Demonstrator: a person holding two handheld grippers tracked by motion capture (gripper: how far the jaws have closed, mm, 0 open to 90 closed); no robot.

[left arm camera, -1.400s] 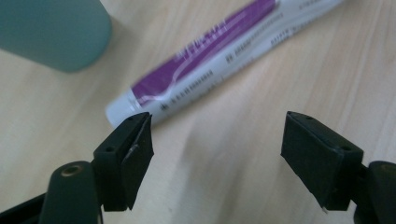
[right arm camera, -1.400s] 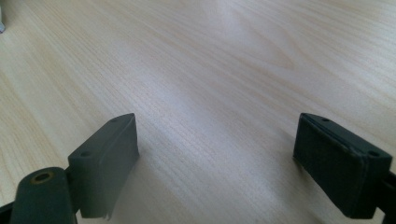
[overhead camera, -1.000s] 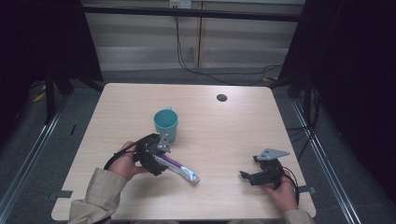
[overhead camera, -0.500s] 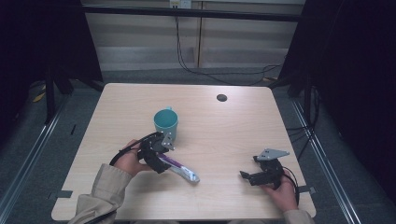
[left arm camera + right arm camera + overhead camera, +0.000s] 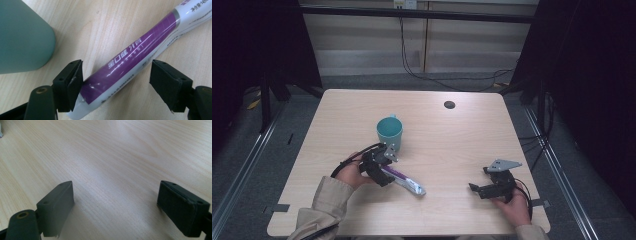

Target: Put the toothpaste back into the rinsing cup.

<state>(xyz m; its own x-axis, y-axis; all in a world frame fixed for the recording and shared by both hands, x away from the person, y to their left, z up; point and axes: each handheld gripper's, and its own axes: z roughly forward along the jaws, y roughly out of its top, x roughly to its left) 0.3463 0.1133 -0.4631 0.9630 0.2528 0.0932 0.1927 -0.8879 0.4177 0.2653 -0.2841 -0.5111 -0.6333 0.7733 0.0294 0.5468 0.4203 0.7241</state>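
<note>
straddling the flat end of the tube (image 5: 130,65) with left gripper (image 5: 116,82), jaws apart, one pad touching the tube edge, the other clear. lying flat on table (image 5: 452,135), tube just in front of cup (image 5: 389,132). right gripper (image 5: 116,205) resting low over bare wood, jaws wide, holding nothing.

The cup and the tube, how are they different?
The cup is teal and plain; the tube is purple and white with printing on it. The cup stands upright with its mouth up; the tube lies flat. The cup stands apart from the tongs; the tube's end lies between the open left tongs. Both rest on the table.
</note>
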